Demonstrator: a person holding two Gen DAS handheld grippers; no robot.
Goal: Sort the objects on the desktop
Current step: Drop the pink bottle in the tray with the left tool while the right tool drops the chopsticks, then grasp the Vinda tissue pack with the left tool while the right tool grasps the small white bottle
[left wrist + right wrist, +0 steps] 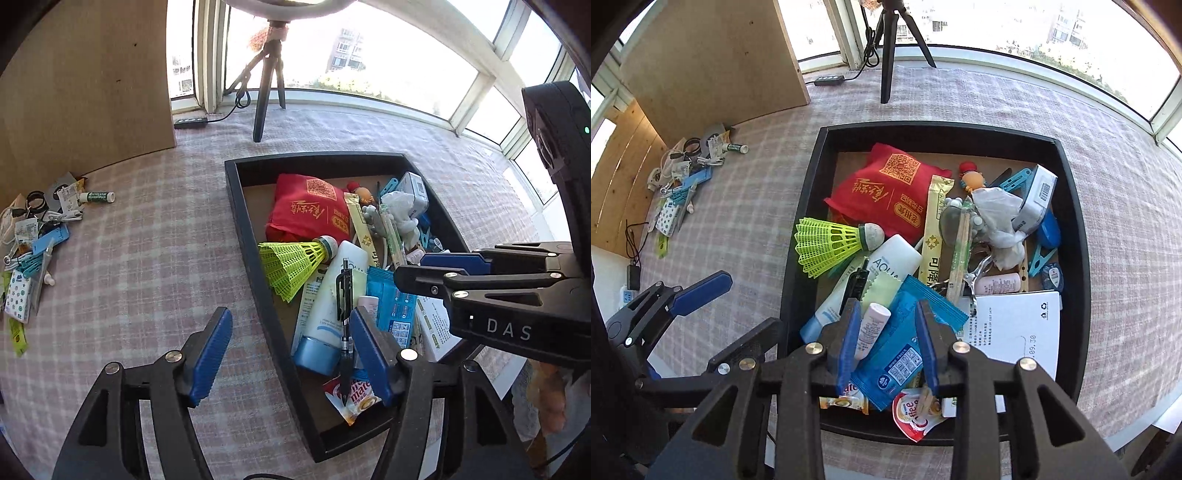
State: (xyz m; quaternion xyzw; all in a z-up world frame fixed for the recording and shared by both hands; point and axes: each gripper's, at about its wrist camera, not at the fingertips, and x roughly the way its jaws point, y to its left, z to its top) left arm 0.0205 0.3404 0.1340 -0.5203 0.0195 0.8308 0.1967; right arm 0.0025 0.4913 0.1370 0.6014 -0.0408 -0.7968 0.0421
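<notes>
Right wrist: small pink tube (873, 328) between open right tool (888, 339) pads, untouched.

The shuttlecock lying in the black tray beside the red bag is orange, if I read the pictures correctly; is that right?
Not quite: the shuttlecock is yellow-green, not orange. It does lie in the black tray beside the red bag, as the right wrist view shows.

Black tool (888, 341) frames, blue pads (brass screws)

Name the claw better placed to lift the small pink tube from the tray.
Right claw: open, its pads flank the pink tube. Left claw straddles the tray wall.
</notes>
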